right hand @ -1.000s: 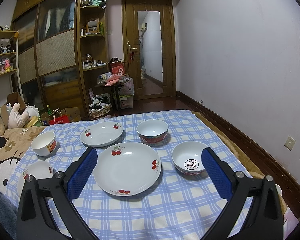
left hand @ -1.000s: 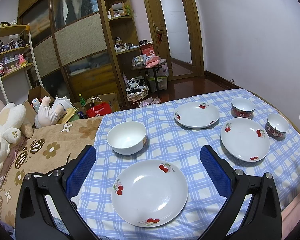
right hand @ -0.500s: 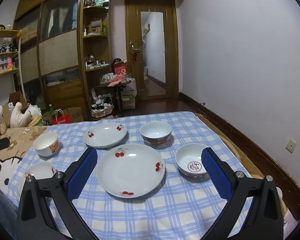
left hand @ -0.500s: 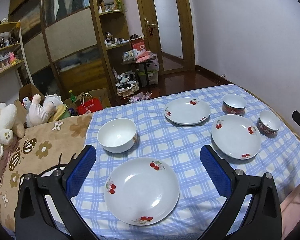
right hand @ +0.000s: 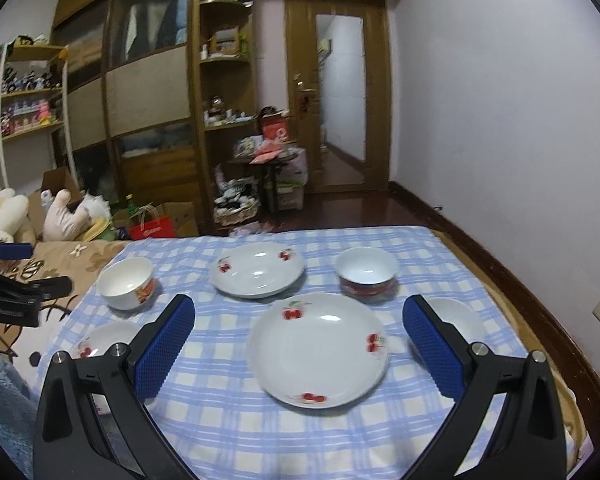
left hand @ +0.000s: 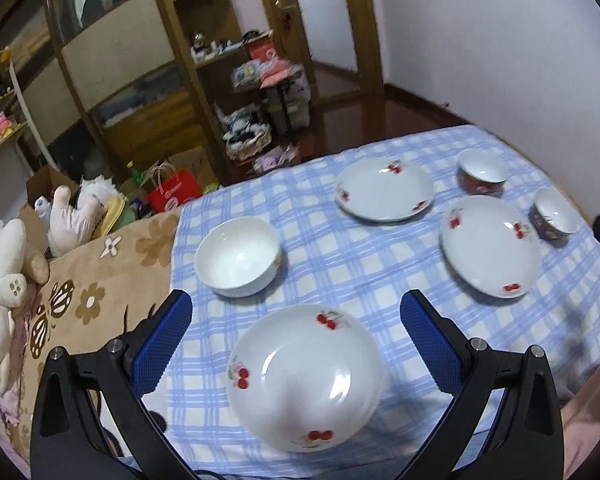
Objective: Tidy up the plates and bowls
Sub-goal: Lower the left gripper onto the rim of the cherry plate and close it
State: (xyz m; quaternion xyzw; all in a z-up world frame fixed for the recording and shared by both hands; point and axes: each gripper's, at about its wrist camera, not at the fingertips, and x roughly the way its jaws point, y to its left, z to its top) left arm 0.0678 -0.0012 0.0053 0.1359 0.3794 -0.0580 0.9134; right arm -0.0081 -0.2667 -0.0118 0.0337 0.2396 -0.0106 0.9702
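Note:
Three white cherry-print plates and three bowls lie on a blue checked cloth (left hand: pixel 332 264). My left gripper (left hand: pixel 296 316) is open above the near plate (left hand: pixel 304 376); a white bowl (left hand: pixel 238 256) sits beyond its left finger. Farther right are a second plate (left hand: pixel 384 190), a third plate (left hand: pixel 490 246), a red bowl (left hand: pixel 482 170) and a dark bowl (left hand: pixel 554 216). My right gripper (right hand: pixel 298 320) is open over the middle plate (right hand: pixel 318 350). Its right finger partly hides a bowl (right hand: pixel 460 316); the red bowl (right hand: pixel 366 274), far plate (right hand: pixel 258 270) and white bowl (right hand: pixel 126 282) lie beyond.
The left gripper's body (right hand: pixel 16 292) shows at the left edge of the right wrist view. A brown flowered blanket (left hand: pixel 88 280) with plush toys (left hand: pixel 0 292) borders the cloth on the left. Wooden cabinets (right hand: pixel 148 92), a cluttered small table (right hand: pixel 268 160) and a door (right hand: pixel 340 92) stand behind.
Both grippers have tilted down and moved closer to the cloth; the plates now look larger and nearer. Both stay open, and no dish has moved.

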